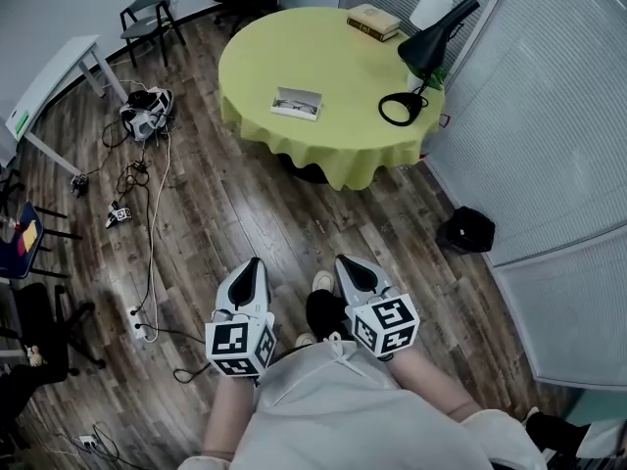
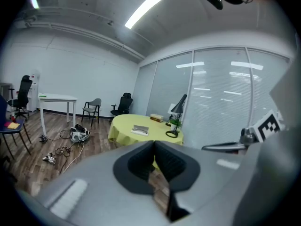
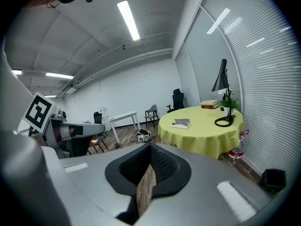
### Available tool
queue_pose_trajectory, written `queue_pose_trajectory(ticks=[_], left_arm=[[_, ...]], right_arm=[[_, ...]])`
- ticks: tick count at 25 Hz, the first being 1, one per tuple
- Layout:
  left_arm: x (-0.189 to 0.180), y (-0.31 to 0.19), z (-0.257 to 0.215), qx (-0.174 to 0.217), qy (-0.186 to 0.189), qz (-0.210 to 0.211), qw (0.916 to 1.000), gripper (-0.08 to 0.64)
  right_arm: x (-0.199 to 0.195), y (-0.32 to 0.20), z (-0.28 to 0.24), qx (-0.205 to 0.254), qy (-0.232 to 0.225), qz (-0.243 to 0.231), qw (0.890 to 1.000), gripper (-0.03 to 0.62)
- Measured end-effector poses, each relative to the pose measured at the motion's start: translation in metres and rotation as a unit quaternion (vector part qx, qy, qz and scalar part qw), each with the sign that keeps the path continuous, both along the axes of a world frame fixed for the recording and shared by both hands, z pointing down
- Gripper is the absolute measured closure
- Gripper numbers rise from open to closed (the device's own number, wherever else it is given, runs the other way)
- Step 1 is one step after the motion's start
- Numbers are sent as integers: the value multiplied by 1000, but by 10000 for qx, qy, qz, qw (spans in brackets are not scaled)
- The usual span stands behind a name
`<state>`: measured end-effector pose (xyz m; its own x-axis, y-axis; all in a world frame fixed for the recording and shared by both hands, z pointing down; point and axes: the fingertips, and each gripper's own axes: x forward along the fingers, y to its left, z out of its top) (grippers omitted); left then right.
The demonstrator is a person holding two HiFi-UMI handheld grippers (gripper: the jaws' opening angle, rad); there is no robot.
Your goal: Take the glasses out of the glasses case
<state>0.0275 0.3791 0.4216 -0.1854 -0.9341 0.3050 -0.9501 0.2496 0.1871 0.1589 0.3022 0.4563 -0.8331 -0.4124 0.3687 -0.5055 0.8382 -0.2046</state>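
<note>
Head view shows the glasses case (image 1: 297, 103) lying open and flat on the round table (image 1: 323, 62), a pale shallow tray with what look like the dark-framed glasses (image 1: 294, 107) inside it. Nothing of the task looks done: the glasses are not yet lifted out, so the whole approach and grasp remain. A black desk lamp (image 1: 423, 55) and a book (image 1: 373, 21) share the yellow cloth. The left gripper (image 1: 254, 262) and right gripper (image 1: 344, 260) hang well short of the table, each with jaws pressed together, holding nothing

Yellow-green tablecloth (image 1: 294, 52), black lamp (image 1: 427, 49), white glasses case (image 1: 297, 103)
</note>
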Motion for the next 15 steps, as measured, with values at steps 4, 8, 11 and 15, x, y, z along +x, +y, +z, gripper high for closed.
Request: queue_pose_trajectory(ticks=[4, 8, 11, 15], left_arm=[[-19, -30, 7, -91, 80, -48, 9999, 554], [-44, -75, 13, -214, 6, -93, 9997, 554], [-59, -118, 10, -233, -68, -126, 9996, 554], [-84, -183, 4, -236, -130, -64, 9996, 554]], right_arm=[[-18, -32, 8, -90, 55, -22, 9999, 592], [-44, -82, 13, -100, -9, -11, 9999, 592], [-61, -126, 13, -114, -40, -63, 9999, 592], [-89, -191, 6, -104, -84, -73, 9999, 592]])
